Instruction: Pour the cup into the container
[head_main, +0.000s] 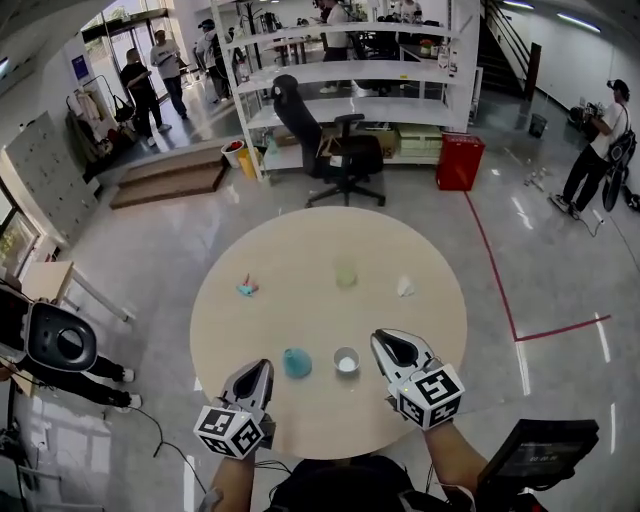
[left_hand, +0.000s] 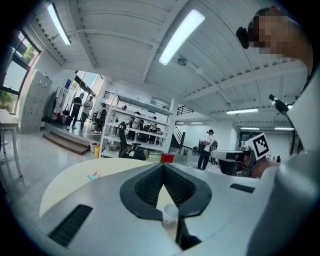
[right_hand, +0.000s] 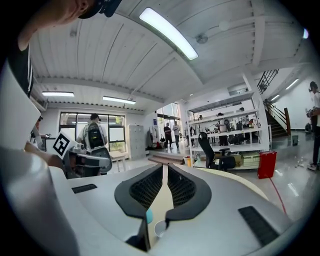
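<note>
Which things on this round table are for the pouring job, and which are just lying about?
Likely for the job: teal cup; small white container; left gripper and right gripper, both shut, empty.
Lying about: pale green cup; white crumpled scrap; small teal-and-pink item.

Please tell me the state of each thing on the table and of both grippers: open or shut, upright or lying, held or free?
left gripper: shut, empty.
right gripper: shut, empty.
white cup: upright, open at the top, free, between the two grippers.
teal cup: free on the table, beside the white cup; upright or tipped, cannot tell.
pale green cup: upright, free, farther back.
</note>
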